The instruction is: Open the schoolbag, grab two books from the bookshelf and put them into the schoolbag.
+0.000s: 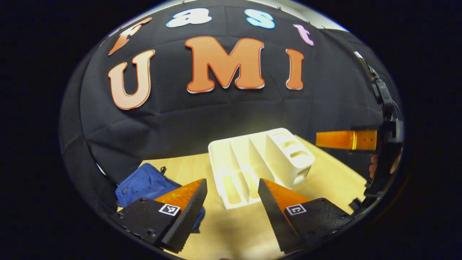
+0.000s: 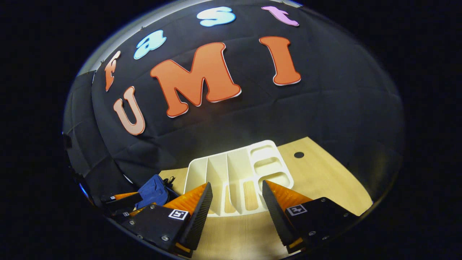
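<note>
The blue schoolbag (image 1: 144,184) lies slumped on the wooden counter (image 1: 332,169), left of the white bookshelf (image 1: 260,162) and just beside it. It looks soft and light; I judge its fabric will bunch, so the zipper pull or a top fold seems the best hold. Which way its opening points cannot be told. The bookshelf's slots run away from both cameras and look empty. The left gripper (image 1: 232,198) and right gripper (image 2: 237,200) both stand apart, holding nothing.
</note>
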`<state>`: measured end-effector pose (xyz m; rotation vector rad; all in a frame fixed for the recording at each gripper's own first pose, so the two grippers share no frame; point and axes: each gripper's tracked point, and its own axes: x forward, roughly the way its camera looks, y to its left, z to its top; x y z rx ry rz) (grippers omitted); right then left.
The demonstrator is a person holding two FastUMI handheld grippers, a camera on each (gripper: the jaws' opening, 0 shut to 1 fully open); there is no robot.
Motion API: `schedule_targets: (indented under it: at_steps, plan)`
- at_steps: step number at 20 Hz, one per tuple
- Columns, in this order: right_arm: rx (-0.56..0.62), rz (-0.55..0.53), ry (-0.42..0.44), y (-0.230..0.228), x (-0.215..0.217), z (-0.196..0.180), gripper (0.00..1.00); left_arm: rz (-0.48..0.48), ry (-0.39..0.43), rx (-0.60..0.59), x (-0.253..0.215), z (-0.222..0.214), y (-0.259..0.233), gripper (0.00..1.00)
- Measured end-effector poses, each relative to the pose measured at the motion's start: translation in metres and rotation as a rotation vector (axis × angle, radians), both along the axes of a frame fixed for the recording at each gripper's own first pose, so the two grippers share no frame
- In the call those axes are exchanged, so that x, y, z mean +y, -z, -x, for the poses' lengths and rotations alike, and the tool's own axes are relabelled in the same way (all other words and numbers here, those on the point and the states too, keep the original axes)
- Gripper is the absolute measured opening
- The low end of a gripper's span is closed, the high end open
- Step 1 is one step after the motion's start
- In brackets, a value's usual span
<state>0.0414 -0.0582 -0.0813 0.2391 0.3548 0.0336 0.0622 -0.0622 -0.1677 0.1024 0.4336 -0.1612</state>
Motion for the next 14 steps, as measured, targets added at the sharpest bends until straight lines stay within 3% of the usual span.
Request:
schedule_targets:
  at_steps: [7, 14]
  plan:
    - [-0.152, 0.098, -0.015, -0.047, -0.016, 0.008, 0.84, 0.163, -0.013, -0.270, -0.048, 0.005, -0.076, 0.90]
    - [-0.253, 0.189, -0.069, -0.066, -0.007, 0.025, 0.84, 0.210, -0.041, -0.398, -0.067, 0.005, -0.113, 0.90]
